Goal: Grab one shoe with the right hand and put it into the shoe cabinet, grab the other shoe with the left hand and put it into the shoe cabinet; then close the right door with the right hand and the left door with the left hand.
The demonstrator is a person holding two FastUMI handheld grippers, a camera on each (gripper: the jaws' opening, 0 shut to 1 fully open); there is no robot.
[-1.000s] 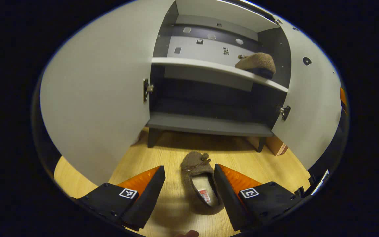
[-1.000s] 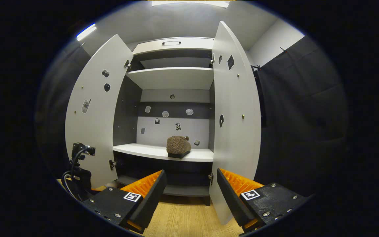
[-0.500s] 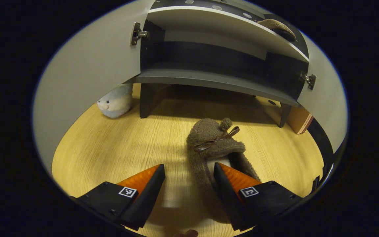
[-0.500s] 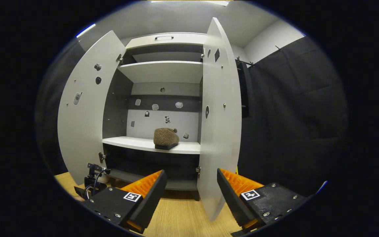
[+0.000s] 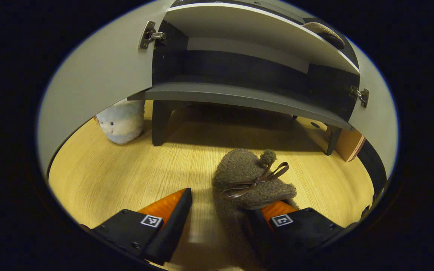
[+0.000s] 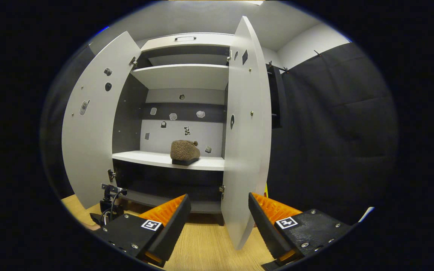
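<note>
Fingers of the left claw (image 5: 217, 222) are standing wide apart, low over the wooden floor (image 5: 126, 169), and the second shoe (image 5: 252, 184) is lying partly between them — its fuzzy toe is pointing away, toward the shoe cabinet (image 5: 239, 98). The long axis of the shoe is running almost along the fingers, a little to the right, so the right finger is sitting in or against the shoe opening while the left finger is standing well apart from the shoe side. I judge the claw is not gripping yet; closing would need the left finger to travel across the gap.

Beyond the shoe, the floor is giving open room up to the cabinet legs. A plush toy (image 5: 121, 120) is sitting at the left, beside the left door (image 5: 100, 75).

The right claw (image 6: 217, 222) is also open wide and holding nothing, hanging near the bottom edge of the right door (image 6: 247, 150). Farther in, the first shoe (image 6: 185, 151) is resting on the middle shelf (image 6: 145, 158), toward its right end, leaving free room at its left.
</note>
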